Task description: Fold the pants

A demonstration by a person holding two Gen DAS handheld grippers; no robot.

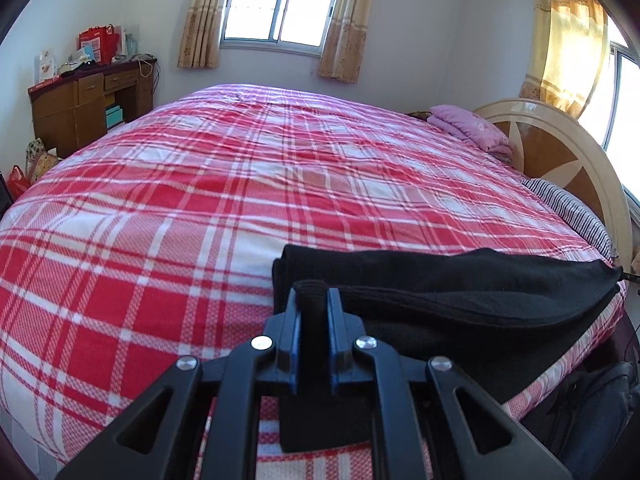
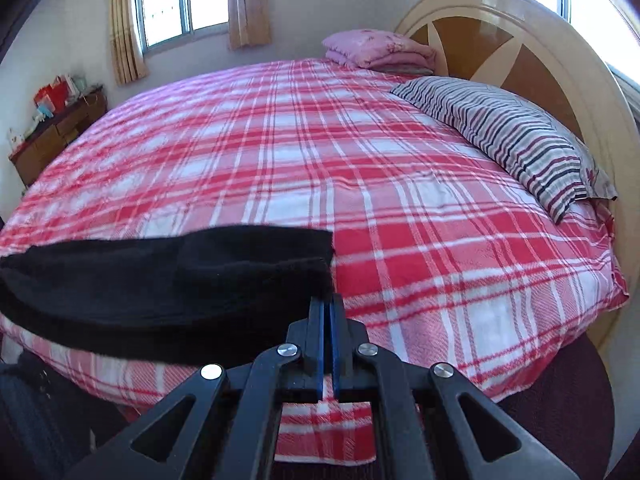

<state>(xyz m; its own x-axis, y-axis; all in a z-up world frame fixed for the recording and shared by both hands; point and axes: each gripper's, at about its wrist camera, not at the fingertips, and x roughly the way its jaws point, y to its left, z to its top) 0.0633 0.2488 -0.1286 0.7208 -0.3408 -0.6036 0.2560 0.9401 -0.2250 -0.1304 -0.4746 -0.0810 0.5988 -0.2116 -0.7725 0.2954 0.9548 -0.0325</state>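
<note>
One pair of black fleece pants (image 1: 460, 300), folded into layers, stretched along the near edge of the red-and-white plaid bed (image 1: 248, 184). Left tool (image 1: 314, 294) clamped on a bunched corner of them. Right tool (image 2: 329, 300) fully closed at the other end, apparently pinching a thin edge, hard to tell. Two pillows by the headboard: one striped pillow (image 2: 512, 136), one pink folded pillow (image 2: 376, 46).

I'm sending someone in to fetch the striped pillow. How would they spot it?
Find the bed's round headboard. On the red plaid bedspread in front of it lies the striped pillow; unlike the folded pink blanket further along, it has dark stripes on grey.
</note>
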